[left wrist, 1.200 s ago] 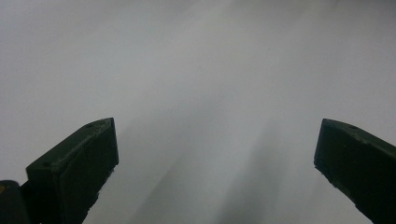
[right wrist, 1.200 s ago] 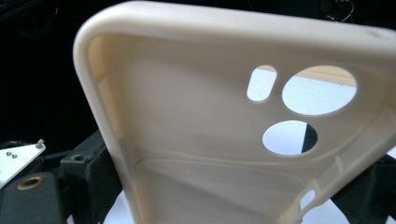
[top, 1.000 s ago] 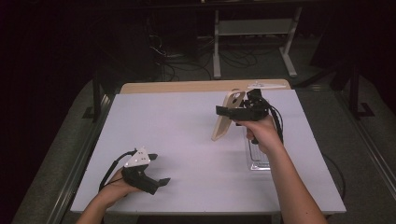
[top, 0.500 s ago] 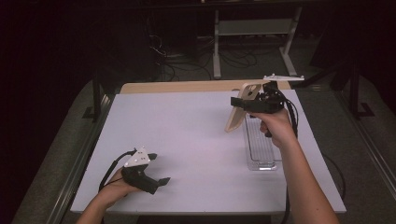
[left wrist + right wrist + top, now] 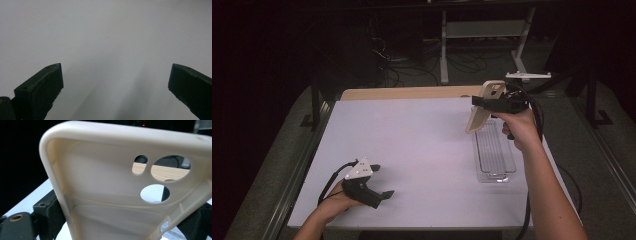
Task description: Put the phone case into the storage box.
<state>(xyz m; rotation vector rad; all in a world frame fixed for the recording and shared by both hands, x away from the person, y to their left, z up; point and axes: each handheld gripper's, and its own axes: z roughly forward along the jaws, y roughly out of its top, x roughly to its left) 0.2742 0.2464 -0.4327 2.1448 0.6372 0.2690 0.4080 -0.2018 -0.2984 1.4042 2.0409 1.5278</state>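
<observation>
Phone case [image 5: 482,107] carried farther back, right hand-held gripper [image 5: 484,101] clamped

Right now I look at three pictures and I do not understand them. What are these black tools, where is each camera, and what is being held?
A person holds a hand-held gripper in each hand; there is no robot arm. The high view looks down on a white table. The other two cameras ride on the grippers and look along their black fingers. The left gripper is low at the near edge, fingers open, holding nothing. The right gripper is shut on a beige phone case, lifted above the table; its inner side and camera holes show in the right gripper view. A clear plastic tray lies on the table below.
</observation>
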